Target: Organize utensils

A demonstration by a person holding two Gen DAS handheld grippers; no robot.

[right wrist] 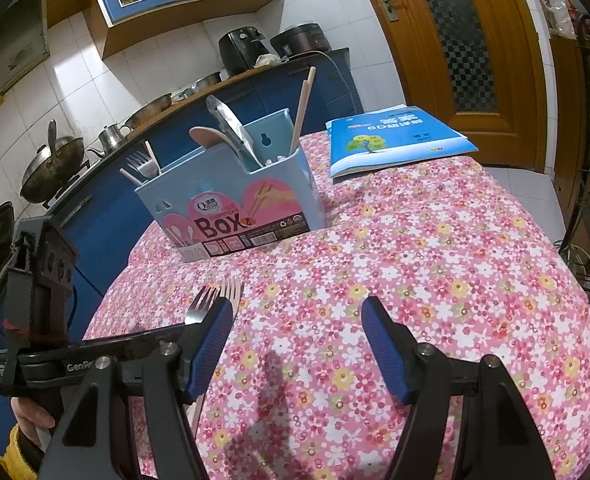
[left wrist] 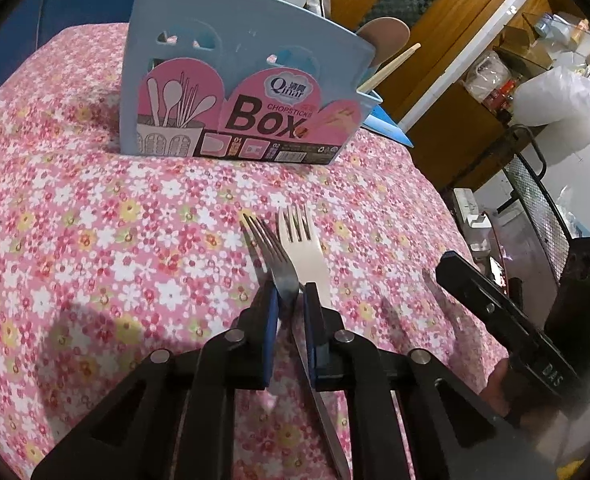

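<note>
Left gripper (left wrist: pixel 291 300) pinched narrow on the metal fork (left wrist: pixel 273 258), lying beside the white fork (left wrist: pixel 303 248) on the floral tablecloth (left wrist: pixel 115 240) near the blue utensil box (left wrist: pixel 231 92); right gripper (right wrist: pixel 295 320) wide, empty.

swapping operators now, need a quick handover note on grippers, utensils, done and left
Left gripper: shut on the metal fork, low over the tablecloth.
Right gripper: open, empty, above the cloth.
White fork: lies on the cloth beside the metal fork, tines toward the box.
Done: the box already holds a fork, a spoon, a spatula and chopsticks.
Left: put the metal fork in the box, then the white fork.
The book behind the box looks unrelated to the job.
</note>
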